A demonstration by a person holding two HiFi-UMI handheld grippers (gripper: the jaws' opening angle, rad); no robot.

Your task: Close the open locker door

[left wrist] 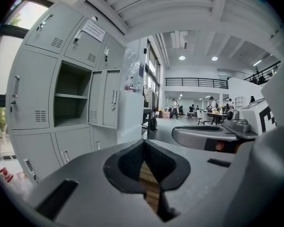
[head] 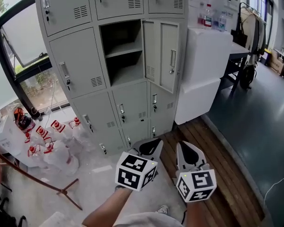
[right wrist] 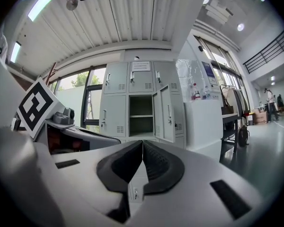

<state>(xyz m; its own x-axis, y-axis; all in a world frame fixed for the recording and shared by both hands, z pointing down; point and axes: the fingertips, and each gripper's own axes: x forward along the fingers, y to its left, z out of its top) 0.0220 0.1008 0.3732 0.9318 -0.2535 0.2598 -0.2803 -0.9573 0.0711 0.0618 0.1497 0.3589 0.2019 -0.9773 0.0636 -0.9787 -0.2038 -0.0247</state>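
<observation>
**Head view.** The left hand-held gripper (head: 149, 147) and the right hand-held gripper (head: 189, 149) are held side by side, near each other, both aimed at a grey locker bank (head: 78, 51). Well ahead of them the locker door (head: 163, 56) stands swung out to the right of its open compartment (head: 120, 51). A white cabinet (head: 208, 65) stands just right of the door. Red-capped bottles (head: 52, 141) lie on the floor to the left of the left hand-held gripper.

**Left gripper view.** The jaws are together with nothing between them. The locker door (left wrist: 105, 98) lies ahead and to the left, well apart from the tips. The right hand-held gripper shows alongside at the right.

**Right gripper view.** The jaws are together and empty. The open compartment (right wrist: 141, 115) lies straight ahead above the tips, with the locker door (right wrist: 166, 112) just to its right.
</observation>
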